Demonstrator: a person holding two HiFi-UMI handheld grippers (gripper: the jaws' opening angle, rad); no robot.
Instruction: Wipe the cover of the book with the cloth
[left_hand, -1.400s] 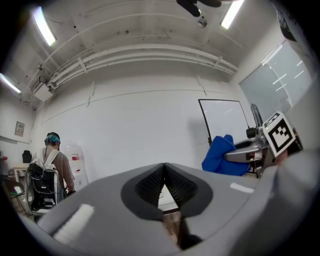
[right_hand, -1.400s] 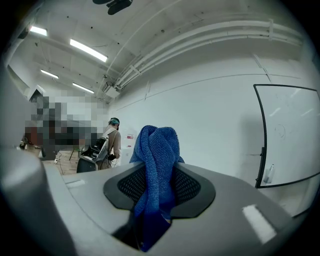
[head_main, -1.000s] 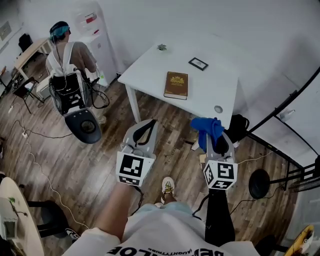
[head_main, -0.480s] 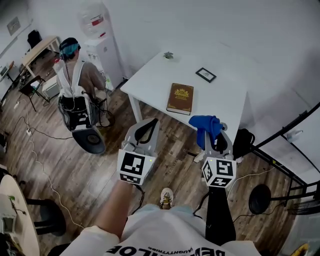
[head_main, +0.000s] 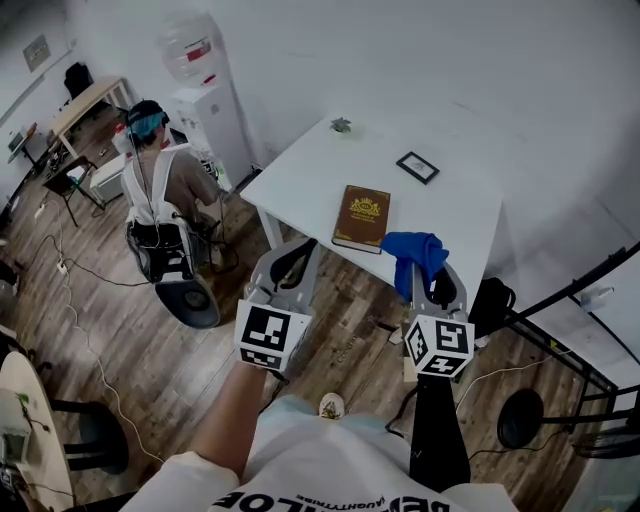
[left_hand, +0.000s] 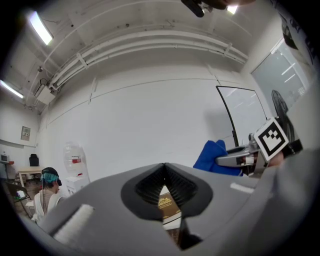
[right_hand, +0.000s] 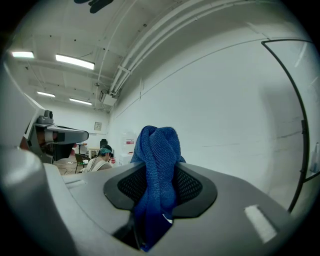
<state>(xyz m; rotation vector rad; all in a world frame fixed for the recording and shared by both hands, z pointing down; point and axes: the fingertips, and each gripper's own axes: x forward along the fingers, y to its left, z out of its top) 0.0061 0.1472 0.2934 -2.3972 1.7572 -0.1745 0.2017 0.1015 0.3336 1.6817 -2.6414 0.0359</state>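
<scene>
A brown book (head_main: 361, 218) with a gold emblem lies closed on the white table (head_main: 300, 175), near its front edge. My right gripper (head_main: 425, 272) is shut on a bunched blue cloth (head_main: 413, 254), which hangs over the table's front right edge, just right of the book. In the right gripper view the cloth (right_hand: 158, 165) is pinched between the pads and rises above them. My left gripper (head_main: 302, 244) is shut and holds nothing, hovering over the floor in front of the table. In the left gripper view the book (left_hand: 167, 205) shows through the slit below the closed tips.
A small black picture frame (head_main: 417, 167) and a small dark object (head_main: 341, 125) lie farther back on the table. A person (head_main: 160, 185) sits on a chair at the left beside a water dispenser (head_main: 205, 95). Cables cross the wood floor; a black rack (head_main: 590, 350) stands at the right.
Both grippers and the view have moved closer to the table; the cloth now reaches the table's front edge beside the book. Both grippers keep the same state.
</scene>
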